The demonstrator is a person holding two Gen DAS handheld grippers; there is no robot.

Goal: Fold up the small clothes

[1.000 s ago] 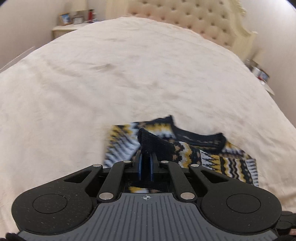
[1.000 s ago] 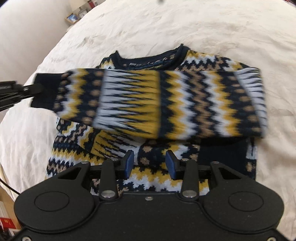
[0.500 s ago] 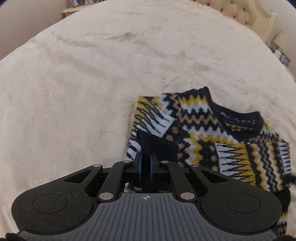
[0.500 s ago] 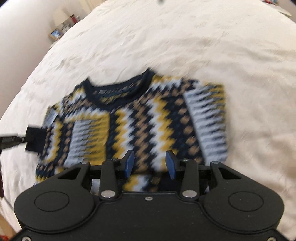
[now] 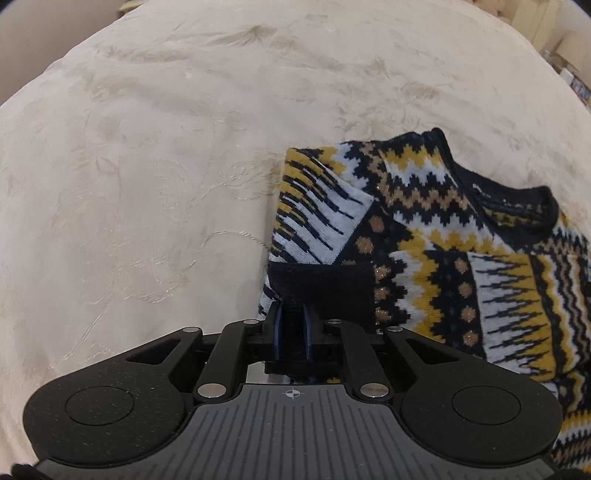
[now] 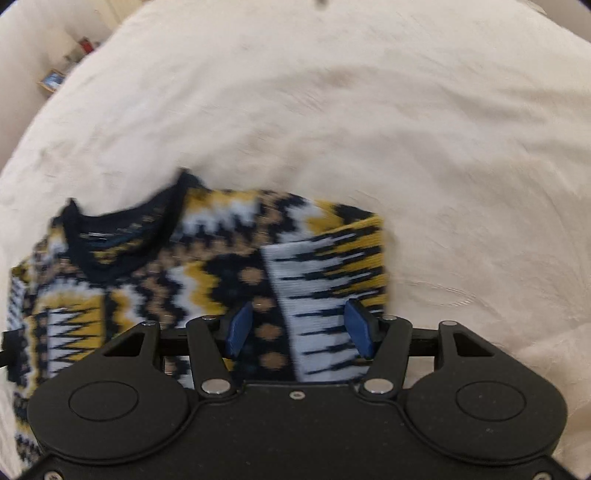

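Observation:
A small knitted sweater (image 5: 443,258) in navy, yellow, white and tan zigzags lies flat on the cream bedspread (image 5: 147,184), collar to the far side. One sleeve is folded across its front. My left gripper (image 5: 292,314) stands low at the sweater's left edge, still pinching the sleeve's navy cuff (image 5: 321,288) between its blue pads, and its jaws are opening. In the right wrist view the sweater (image 6: 184,266) is blurred. My right gripper (image 6: 297,314) hovers over its right side, above the folded white-and-yellow sleeve part. Its jaws are opening, with nothing pressed between the pads.
The bedspread (image 6: 406,129) spreads wide on all sides of the sweater. A nightstand with a picture frame (image 6: 51,79) stands beyond the bed's far left corner. A padded headboard (image 5: 535,22) shows at the top right of the left wrist view.
The sleeve that hung stretched above the sweater now lies flat on it, lowered by my left gripper. My right gripper slid to the sweater's right side and its jaws have widened.

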